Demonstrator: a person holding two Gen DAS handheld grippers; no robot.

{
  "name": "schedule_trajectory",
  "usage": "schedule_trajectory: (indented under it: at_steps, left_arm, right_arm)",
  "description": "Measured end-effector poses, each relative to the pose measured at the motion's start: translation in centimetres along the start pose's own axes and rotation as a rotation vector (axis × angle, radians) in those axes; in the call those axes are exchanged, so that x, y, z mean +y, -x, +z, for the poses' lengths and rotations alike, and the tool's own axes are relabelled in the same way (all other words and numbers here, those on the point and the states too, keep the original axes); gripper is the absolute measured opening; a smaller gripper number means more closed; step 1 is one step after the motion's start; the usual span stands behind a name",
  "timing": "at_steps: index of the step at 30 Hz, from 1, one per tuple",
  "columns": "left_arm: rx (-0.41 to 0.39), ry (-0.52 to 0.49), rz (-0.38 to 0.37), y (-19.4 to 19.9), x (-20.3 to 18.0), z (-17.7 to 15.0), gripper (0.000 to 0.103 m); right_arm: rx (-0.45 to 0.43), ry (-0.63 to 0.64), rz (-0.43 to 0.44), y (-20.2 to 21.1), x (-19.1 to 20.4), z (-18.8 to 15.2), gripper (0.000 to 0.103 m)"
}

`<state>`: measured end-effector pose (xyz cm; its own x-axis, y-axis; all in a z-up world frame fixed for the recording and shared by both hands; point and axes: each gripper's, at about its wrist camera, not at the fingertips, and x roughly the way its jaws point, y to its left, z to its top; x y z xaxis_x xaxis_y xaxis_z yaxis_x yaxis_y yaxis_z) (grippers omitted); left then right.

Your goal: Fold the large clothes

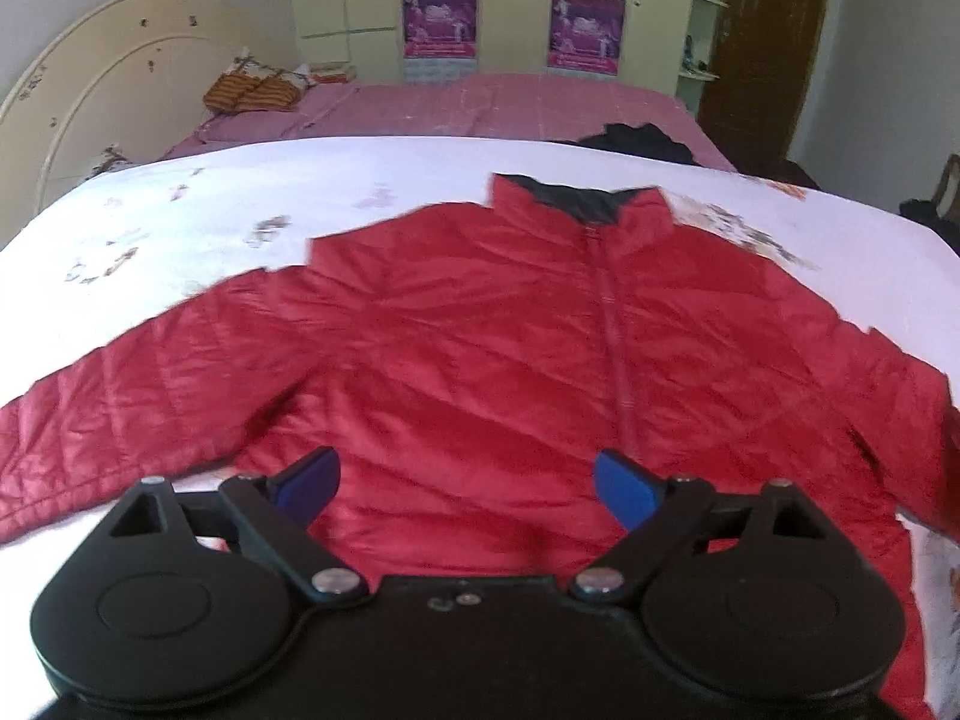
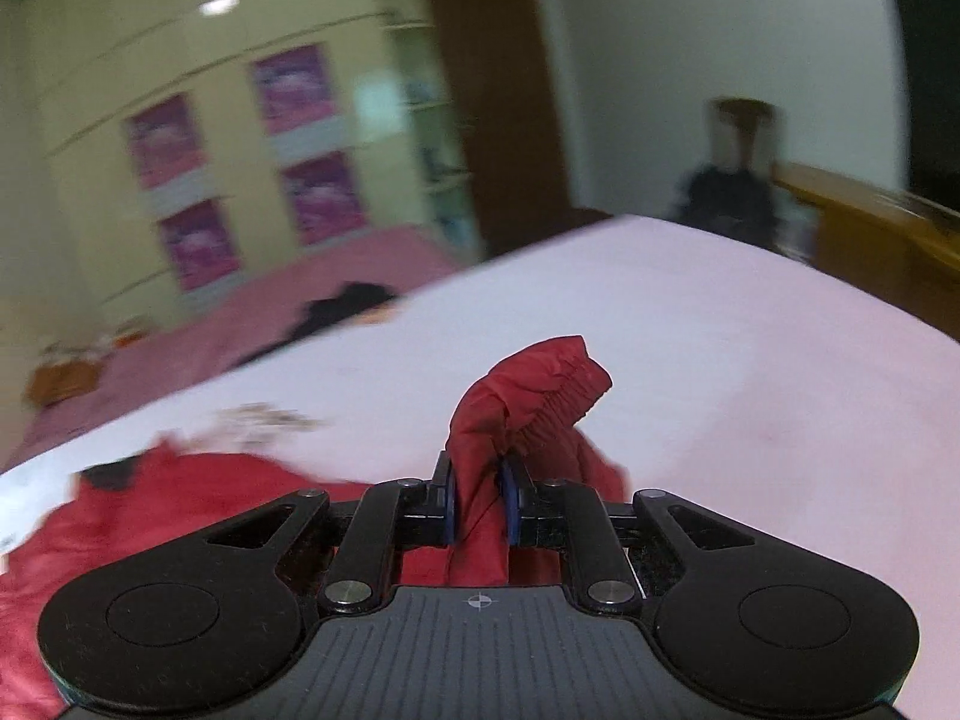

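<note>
The red jacket (image 1: pixel 480 348) lay flat on the white sheet (image 1: pixel 180 192) of the bed, front side up. Its zip ran straight away from the left tool (image 1: pixel 467 483), toward the collar (image 1: pixel 579 201) at the far end. So the long way of the jacket pointed forward from that tool, and the bottom edge was the part nearest to it.

To the left of the left tool, one sleeve (image 1: pixel 108 420) stretched out far to the side, flat on the sheet. The left tool hung just above the bottom of the jacket. Its blue fingers (image 1: pixel 624 489) were spread wide apart and held nothing.

To the right, the other sleeve went off the side of the left view. The right tool (image 2: pixel 478 507) had that sleeve. Its two fingers were pressed close together on the red cloth, and the sleeve cuff (image 2: pixel 558 381) with its stretchy edge stuck up just past the tips. The body of the jacket lay to the left of the right tool and behind it, low in the view.

The right tool was the one already holding cloth, so it looked ready to carry the sleeve left, across the jacket toward the zip. The left tool was nearer the bottom edge and the flat sleeve.

A dark cloth (image 1: pixel 636 141) lay farther back on the bed, well apart from the jacket.
</note>
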<state>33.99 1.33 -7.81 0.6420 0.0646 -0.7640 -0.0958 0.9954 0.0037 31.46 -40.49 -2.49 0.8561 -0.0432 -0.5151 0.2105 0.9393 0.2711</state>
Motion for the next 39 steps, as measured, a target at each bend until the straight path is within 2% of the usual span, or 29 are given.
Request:
schedule_trajectory:
  at_steps: [5,8,11,15,19,21,22,23,27,30,33,34,35,36,38,39]
  left_arm:
    - [-0.005,0.044,0.029,0.1,4.6,0.2,0.091]
    - [-0.011,0.053,0.052,0.1,7.2,0.3,0.091]
    - [-0.007,0.073,0.065,-0.2,9.4,0.3,0.091]
    - [0.007,0.092,0.051,-0.7,11.2,0.5,0.091]
    - [0.017,0.093,0.014,-1.1,11.4,0.7,0.093]
    - [0.019,0.092,-0.016,-1.2,11.1,0.9,0.093]
    - [0.023,0.092,-0.036,-1.3,10.9,1.0,0.094]
    - [0.025,0.091,-0.057,-1.4,10.6,1.1,0.095]
    - [0.033,0.066,-0.125,-2.3,8.7,1.5,0.095]
    - [0.042,0.036,-0.182,-3.6,6.5,1.8,0.096]
    - [0.061,0.007,-0.197,-5.8,4.4,2.0,0.096]
    - [0.071,0.004,-0.206,-6.7,3.9,2.0,0.09]
    - [0.076,0.005,-0.211,-7.5,3.5,2.0,0.074]
    - [0.087,0.014,-0.215,-8.3,3.3,1.9,0.067]
    - [0.093,0.064,-0.246,-9.5,3.5,1.8,0.042]
    - [0.08,0.091,-0.253,-9.7,3.7,1.7,0.036]
  right_arm:
    - [0.046,0.086,0.163,-2.0,10.3,-1.7,0.015]
    - [0.104,0.125,0.246,-3.8,16.0,-3.6,0.015]
    - [0.174,0.152,0.311,-5.7,20.5,-5.6,0.015]
    - [0.268,0.183,0.37,-7.6,24.6,-8.0,0.015]
    - [0.34,0.195,0.393,-8.5,26.5,-10.5,0.016]
    - [0.359,0.204,0.406,-8.7,26.8,-11.0,0.038]
    - [0.358,0.193,0.413,-8.8,26.7,-10.9,0.066]
    - [0.343,0.186,0.415,-8.9,27.0,-10.9,0.078]
    - [0.291,0.16,0.411,-8.3,26.0,-9.9,0.078]
    - [0.252,0.193,0.358,-7.3,24.1,-8.7,0.078]
    - [0.213,0.213,0.298,-6.1,21.7,-8.0,0.078]
    - [0.204,0.208,0.281,-5.8,20.8,-7.9,0.078]
    - [0.2,0.208,0.264,-5.5,19.9,-7.8,0.078]
    - [0.195,0.206,0.246,-5.3,19.1,-7.8,0.078]
    - [0.179,0.209,0.209,-4.9,17.6,-7.8,0.078]
    - [0.171,0.211,0.188,-4.8,16.9,-7.9,0.078]
